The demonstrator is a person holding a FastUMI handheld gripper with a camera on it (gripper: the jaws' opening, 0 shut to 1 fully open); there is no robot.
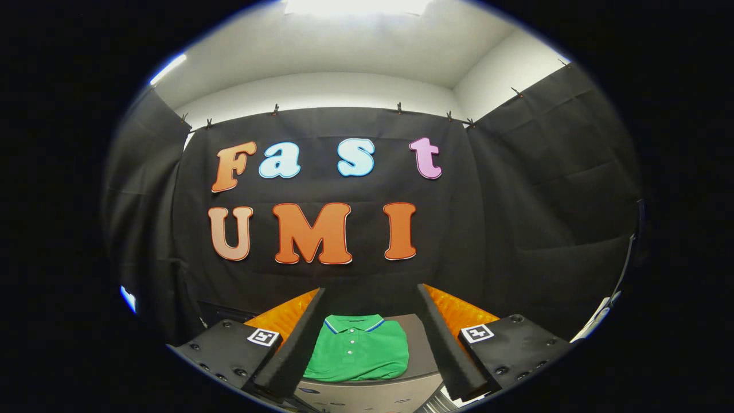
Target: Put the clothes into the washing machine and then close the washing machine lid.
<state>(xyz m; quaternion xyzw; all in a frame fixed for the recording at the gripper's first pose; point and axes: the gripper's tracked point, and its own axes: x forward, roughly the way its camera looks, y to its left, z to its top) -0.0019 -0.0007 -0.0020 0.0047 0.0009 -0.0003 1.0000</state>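
A folded green polo shirt (pixel 356 351) with a blue-edged collar lies flat on the grey top of the washing machine (pixel 417 344), collar pointing away from me. My gripper (pixel 371 291) is open, its two fingers spread wide, one on each side of the shirt. The shirt lies between and below the fingers, which do not touch it. The machine's front edge (pixel 367 396) shows just under the shirt.
An orange quilted surface (pixel 459 312) spreads behind the machine top on both sides. The black cloth booth wall (pixel 516 229) stands close behind it and wraps round to left and right.
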